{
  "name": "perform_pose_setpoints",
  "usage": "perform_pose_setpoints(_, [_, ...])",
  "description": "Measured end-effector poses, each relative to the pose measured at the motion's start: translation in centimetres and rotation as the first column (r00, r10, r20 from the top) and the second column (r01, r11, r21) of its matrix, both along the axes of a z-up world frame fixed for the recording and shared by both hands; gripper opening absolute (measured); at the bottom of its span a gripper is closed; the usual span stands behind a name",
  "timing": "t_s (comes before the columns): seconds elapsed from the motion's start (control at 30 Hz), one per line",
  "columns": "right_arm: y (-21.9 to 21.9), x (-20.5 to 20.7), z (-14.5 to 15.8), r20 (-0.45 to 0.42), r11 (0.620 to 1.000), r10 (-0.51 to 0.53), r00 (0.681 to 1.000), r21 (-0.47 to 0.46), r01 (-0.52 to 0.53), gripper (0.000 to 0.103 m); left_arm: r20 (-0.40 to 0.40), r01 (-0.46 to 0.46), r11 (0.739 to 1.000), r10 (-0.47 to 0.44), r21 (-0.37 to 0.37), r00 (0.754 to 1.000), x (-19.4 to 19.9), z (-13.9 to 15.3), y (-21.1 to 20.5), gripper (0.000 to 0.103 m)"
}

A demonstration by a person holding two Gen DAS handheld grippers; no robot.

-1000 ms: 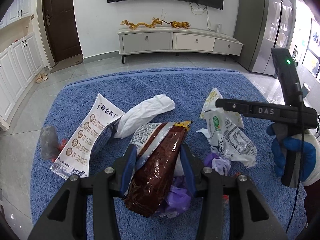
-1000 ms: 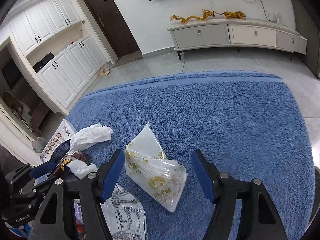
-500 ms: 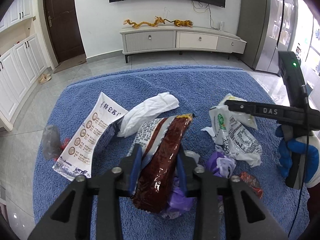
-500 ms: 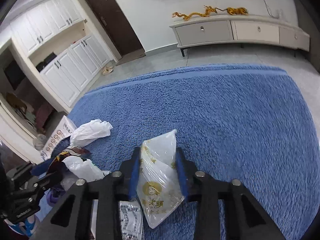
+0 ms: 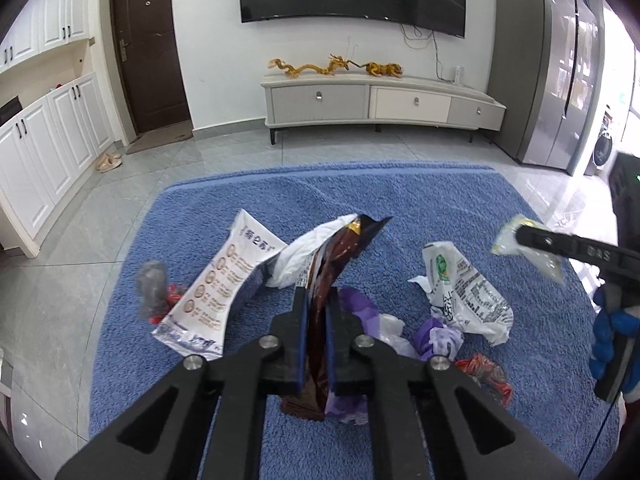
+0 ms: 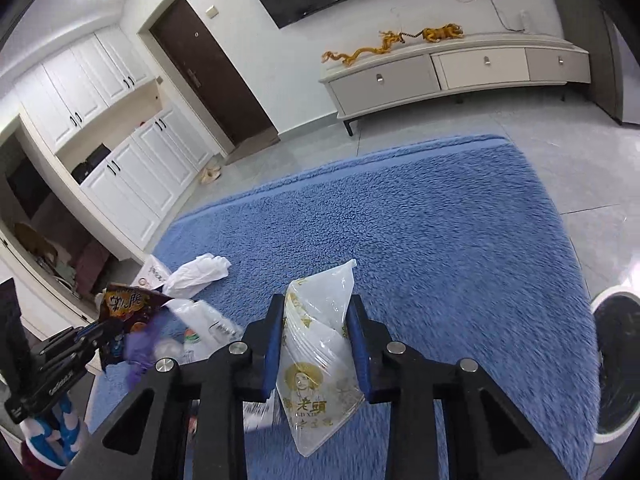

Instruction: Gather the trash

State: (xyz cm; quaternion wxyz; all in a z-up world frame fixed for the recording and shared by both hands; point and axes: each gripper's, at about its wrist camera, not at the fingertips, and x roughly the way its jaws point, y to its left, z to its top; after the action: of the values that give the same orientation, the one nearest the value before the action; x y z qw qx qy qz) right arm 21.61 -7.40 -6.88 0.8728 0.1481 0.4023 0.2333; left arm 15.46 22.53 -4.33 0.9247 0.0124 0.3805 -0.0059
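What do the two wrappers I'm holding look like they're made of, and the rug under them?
Brown wrapper in the left tongs: glossy plastic film, probably foil-lined, given its silvery inner face. Clear bag in the right tongs: thin see-through plastic with gold print, creased. Blue rug: shaggy pile, likely synthetic fibre.

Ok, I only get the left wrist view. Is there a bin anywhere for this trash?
Observer: Yes, the right wrist view shows what looks like a round white-rimmed bin with a black liner beside the blue shaggy rug's right edge.
Operator: What is the right gripper holding?
Observer: The right gripper is shut on a clear plastic bag printed with a gold figure.
Operator: My wrapper's far face?
Observer: The brown foil wrapper shows printed characters.
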Motion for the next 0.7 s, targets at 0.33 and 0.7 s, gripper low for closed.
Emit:
perform_pose_setpoints(0.33, [-1.8, -4.6, 2.4, 0.047, 1.000, -0.019, 0.999, 0.025, 0.018, 0.029, 0.068, -0.032, 0.999, 0.034, -0.024, 0.997, -3.3, 3.7, 1.1, 0.005])
perform_pose_setpoints(0.7, [-2.2, -9.4, 5.1, 0.111, 0.998, -0.004, 0.994, 0.064, -0.003, 0.029, 0.152, -0.037, 0.999, 0.037, -0.001, 0.988, -7.1, 7.9, -0.3, 0.005])
